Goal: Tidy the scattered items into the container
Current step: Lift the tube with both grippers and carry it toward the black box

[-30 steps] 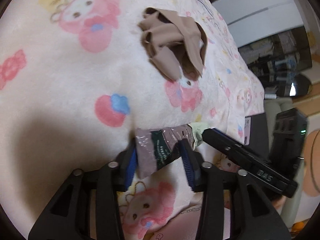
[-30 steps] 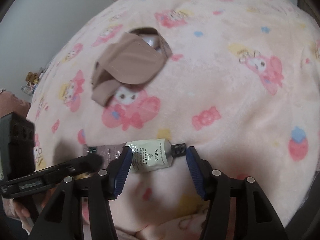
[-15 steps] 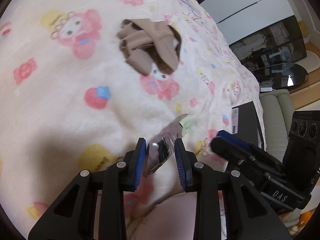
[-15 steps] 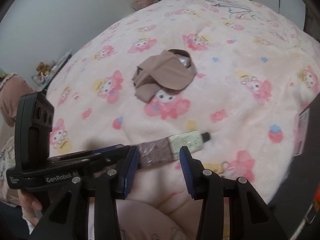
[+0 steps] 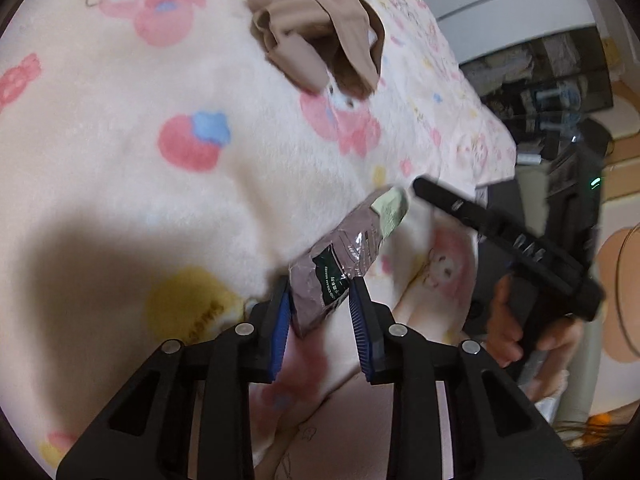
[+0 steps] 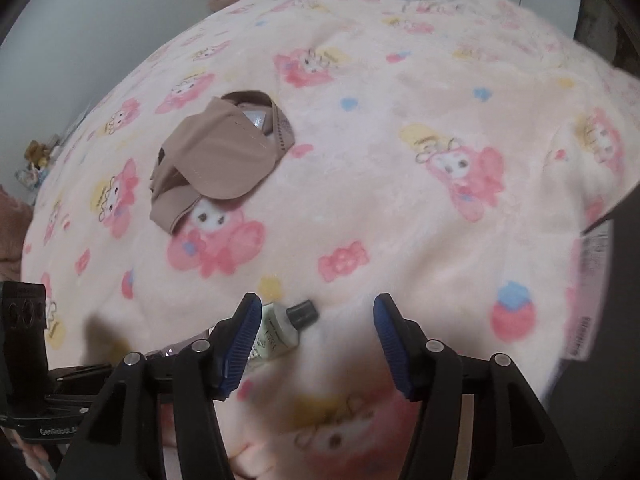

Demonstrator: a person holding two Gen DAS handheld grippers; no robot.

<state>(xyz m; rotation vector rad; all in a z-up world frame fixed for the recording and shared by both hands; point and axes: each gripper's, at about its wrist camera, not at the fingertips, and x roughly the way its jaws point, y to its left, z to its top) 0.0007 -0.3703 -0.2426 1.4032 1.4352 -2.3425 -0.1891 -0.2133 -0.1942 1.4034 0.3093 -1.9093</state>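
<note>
Item: crinkled mauve-and-green cream tube (image 5: 340, 272), clamped in our left tongs (image 5: 320, 304). Right tongs (image 6: 316, 336) apart, tube beside them. We judge steady grip best toward the tan fabric pouch (image 6: 220, 156).

tube (image 6: 276, 334) tail hidden behind right gripper (image 6: 316, 340) left finger; pouch (image 6: 224, 152) contents indiscernible; blanket (image 6: 360, 432) below claw blurred.

Crumpled cream tube (image 5: 344, 268) lies near open tan pouch (image 5: 320, 36).
</note>
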